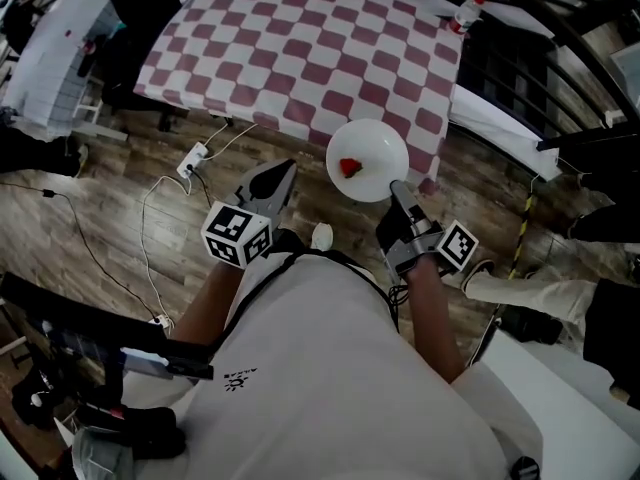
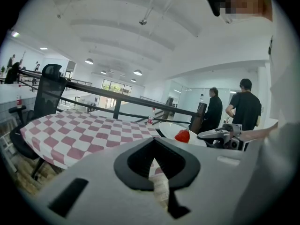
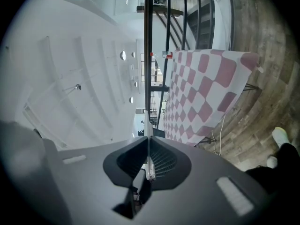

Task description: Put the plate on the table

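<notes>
right gripper (image 1: 397, 190) pinching rim of round white plate (image 1: 368, 158) | keeping it level, lowering flat onto far red-checked table (image 1: 300, 48) | left gripper (image 1: 280, 173) jaws pressed together, empty

Your head camera looks steeply down past your torso (image 1: 330, 368), checkered table (image 1: 300, 48) at twelve o'clock. Your left gripper view looks level across that table from close by its edge; your right gripper view, rolled sideways, shows it at two o'clock.

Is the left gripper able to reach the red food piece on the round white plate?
Probably yes: the left gripper hangs beside the round white plate, held at its rim by the right gripper, and nothing stands before the red food piece.
</notes>
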